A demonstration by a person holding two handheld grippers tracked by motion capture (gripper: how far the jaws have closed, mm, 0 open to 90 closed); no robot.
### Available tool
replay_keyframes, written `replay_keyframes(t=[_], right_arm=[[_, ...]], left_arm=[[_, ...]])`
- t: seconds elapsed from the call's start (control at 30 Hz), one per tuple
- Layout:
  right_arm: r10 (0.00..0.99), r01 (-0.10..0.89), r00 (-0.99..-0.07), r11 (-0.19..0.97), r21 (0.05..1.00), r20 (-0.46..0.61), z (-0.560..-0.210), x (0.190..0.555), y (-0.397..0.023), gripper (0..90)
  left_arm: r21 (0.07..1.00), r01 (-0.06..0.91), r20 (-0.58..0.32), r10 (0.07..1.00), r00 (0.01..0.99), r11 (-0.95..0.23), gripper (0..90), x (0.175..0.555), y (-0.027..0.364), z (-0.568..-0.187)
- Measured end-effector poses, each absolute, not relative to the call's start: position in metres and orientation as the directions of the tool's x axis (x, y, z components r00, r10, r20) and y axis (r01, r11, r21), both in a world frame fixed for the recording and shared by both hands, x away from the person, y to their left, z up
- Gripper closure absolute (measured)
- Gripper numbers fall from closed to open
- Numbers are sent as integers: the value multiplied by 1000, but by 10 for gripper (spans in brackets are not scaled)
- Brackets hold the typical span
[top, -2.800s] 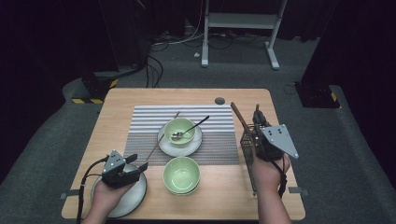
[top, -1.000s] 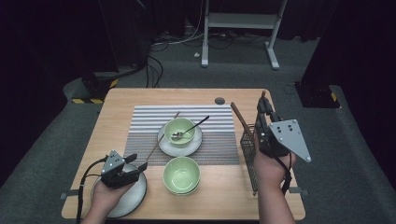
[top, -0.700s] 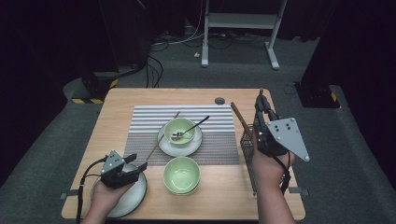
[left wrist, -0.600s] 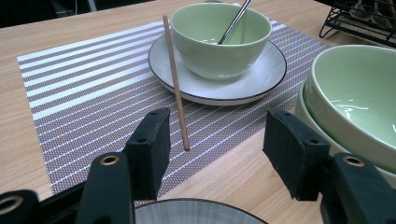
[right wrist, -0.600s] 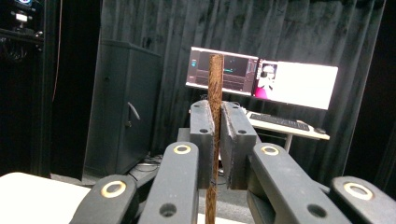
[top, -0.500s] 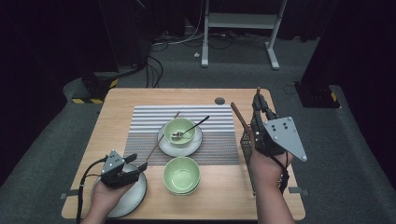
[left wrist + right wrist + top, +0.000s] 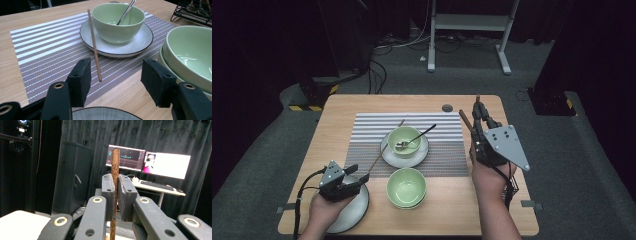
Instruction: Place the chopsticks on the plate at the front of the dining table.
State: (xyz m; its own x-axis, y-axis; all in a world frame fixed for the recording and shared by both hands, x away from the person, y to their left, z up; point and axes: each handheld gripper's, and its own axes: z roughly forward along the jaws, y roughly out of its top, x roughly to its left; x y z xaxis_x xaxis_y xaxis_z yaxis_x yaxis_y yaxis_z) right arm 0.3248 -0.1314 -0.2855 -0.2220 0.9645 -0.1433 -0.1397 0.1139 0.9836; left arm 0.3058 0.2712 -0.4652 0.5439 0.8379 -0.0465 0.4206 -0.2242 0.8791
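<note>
My right gripper [image 7: 479,111] is raised over the table's right side and pointing away, shut on a brown chopstick [image 7: 115,162]. The chopstick stands upright between the pads, and its tip [image 7: 477,98] pokes out above the jaws. My left gripper [image 7: 116,75] is open and holds nothing. It hovers low over the rim of a grey plate [image 7: 354,212] at the front left. Ahead of it a second chopstick [image 7: 94,42] leans on a white saucer [image 7: 140,47]. On the saucer sits a green bowl [image 7: 404,139] with a spoon [image 7: 419,136] in it.
A striped placemat [image 7: 367,130] covers the table's middle. Two stacked green bowls [image 7: 406,186] stand at its front edge, right of the left gripper. A black wire rack [image 7: 512,187] sits under the right forearm. Another brown stick [image 7: 465,120] lies left of the right gripper.
The right gripper has lifted and shifted a little left and farther away with the chopstick still pinched. The left gripper and the dishes have stayed put.
</note>
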Motion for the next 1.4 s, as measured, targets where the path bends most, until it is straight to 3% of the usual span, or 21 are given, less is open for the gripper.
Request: replay_keyframes(t=[0.73,1.4], right_arm=[[946,-109,-301,90,990,-119,-309,331,-105,840],[918,-105,-395,-2,994,-40,-330,330,-87,839]], left_arm=[[884,415,-51,839,542,-214,416,305,270,-465],[900,391,-65,831,552,-190,417,302,260,-468]])
